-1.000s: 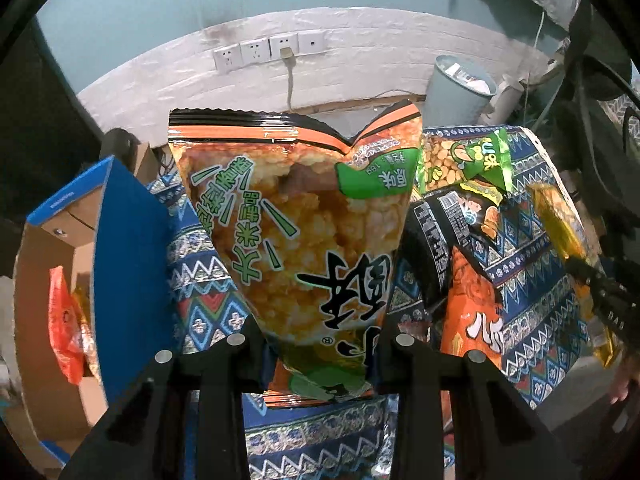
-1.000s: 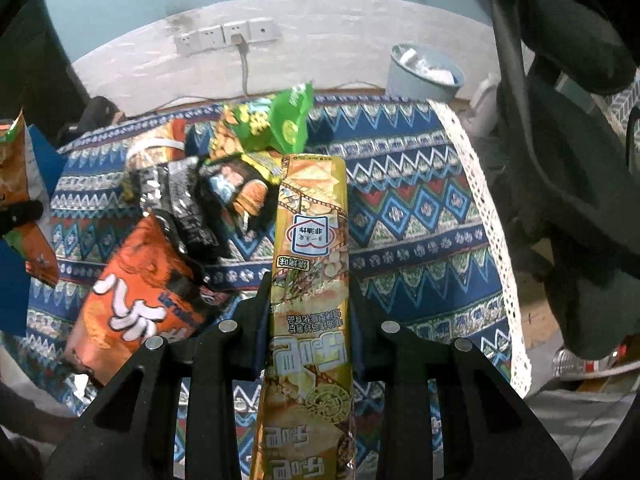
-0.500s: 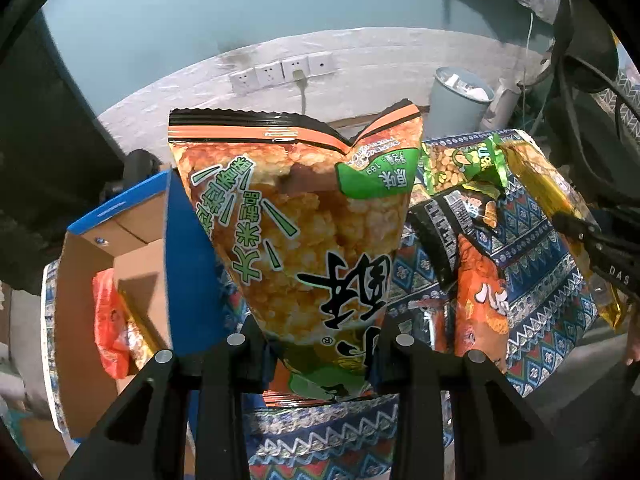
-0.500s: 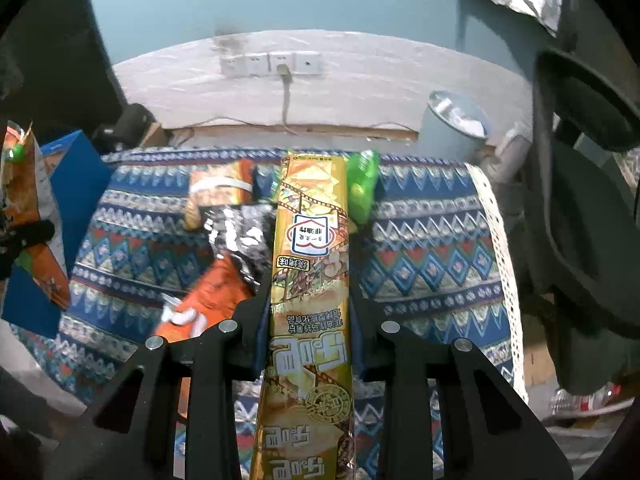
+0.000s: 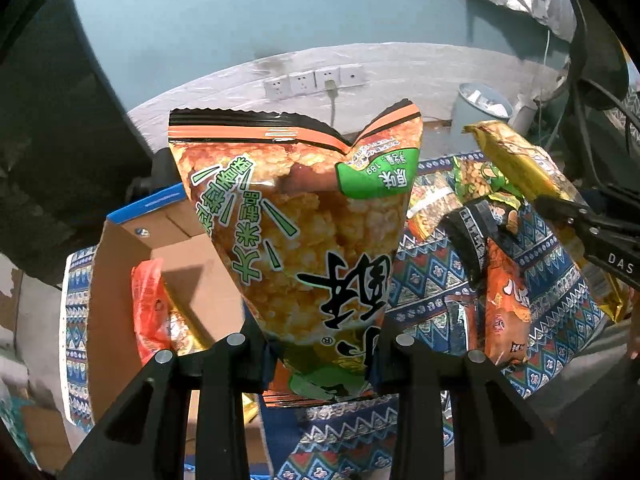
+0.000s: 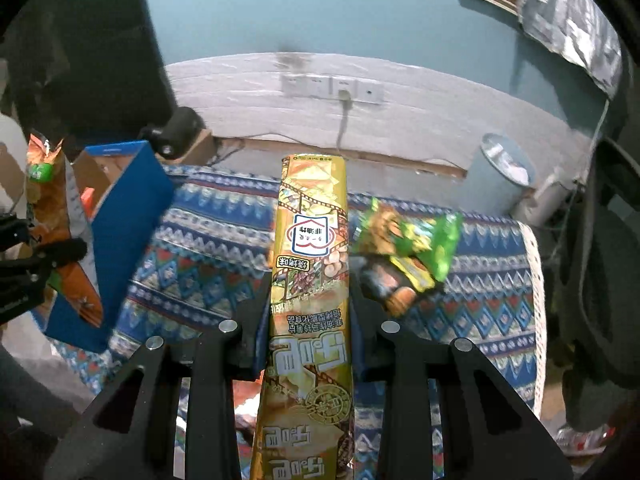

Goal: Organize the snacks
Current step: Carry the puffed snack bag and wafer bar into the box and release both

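Note:
My left gripper (image 5: pixel 320 360) is shut on an orange and green rice-cracker bag (image 5: pixel 304 236), held upright in the air. Behind it to the left stands an open cardboard box with blue outer sides (image 5: pixel 120 264); a red packet (image 5: pixel 150 312) lies inside. My right gripper (image 6: pixel 308 312) is shut on a long gold snack pack (image 6: pixel 310 280), lifted above the patterned cloth. In the right wrist view the box (image 6: pixel 128 208) is at the left, with the left gripper and its bag (image 6: pixel 48 200) beside it. The gold pack also shows in the left wrist view (image 5: pixel 520 172).
More snack bags lie on the blue patterned tablecloth (image 6: pixel 480 304): a green peanut bag (image 6: pixel 412 236), a dark bag (image 5: pixel 472 240) and an orange bag (image 5: pixel 506 308). A grey waste bin (image 6: pixel 504 172) stands behind the table by the wall. A chair (image 6: pixel 600 280) is at the right.
Both grippers have risen and swung left with their snacks. The box has come closer to the middle of both views, and its inside shows more in the left wrist view.

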